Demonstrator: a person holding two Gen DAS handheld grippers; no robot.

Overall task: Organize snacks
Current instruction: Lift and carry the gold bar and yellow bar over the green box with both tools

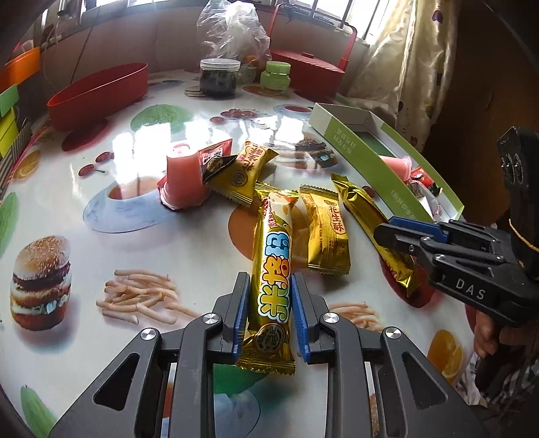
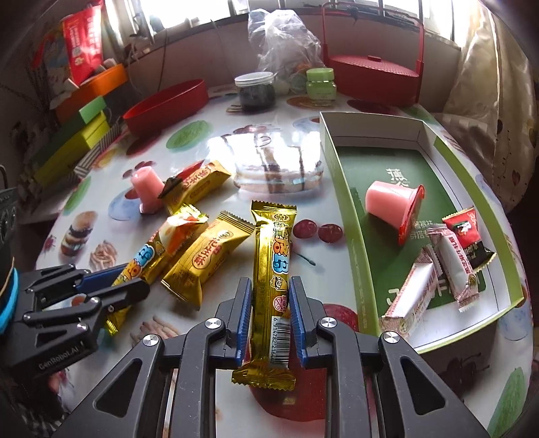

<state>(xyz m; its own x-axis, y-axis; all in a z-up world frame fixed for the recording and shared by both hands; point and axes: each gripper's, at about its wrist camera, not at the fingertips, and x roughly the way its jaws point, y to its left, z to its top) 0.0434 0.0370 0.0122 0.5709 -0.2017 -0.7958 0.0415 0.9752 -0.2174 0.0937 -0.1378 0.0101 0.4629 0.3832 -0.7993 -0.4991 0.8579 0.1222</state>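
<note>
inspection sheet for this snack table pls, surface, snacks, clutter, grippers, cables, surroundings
surface: glossy food-print tablecloth.
job's things: green box holds a pink jelly cup on its side and small wrapped snacks; another jelly cup stands upside down on the table among gold packets.
clutter: red oval tub, dark jar, green jar, plastic bag.
grippers: left hand-held gripper shut on a long gold snack bar; right hand-held gripper shut on another gold bar.
cables: nothing seen.
surroundings: curtain, windows, red handled basket.
</note>
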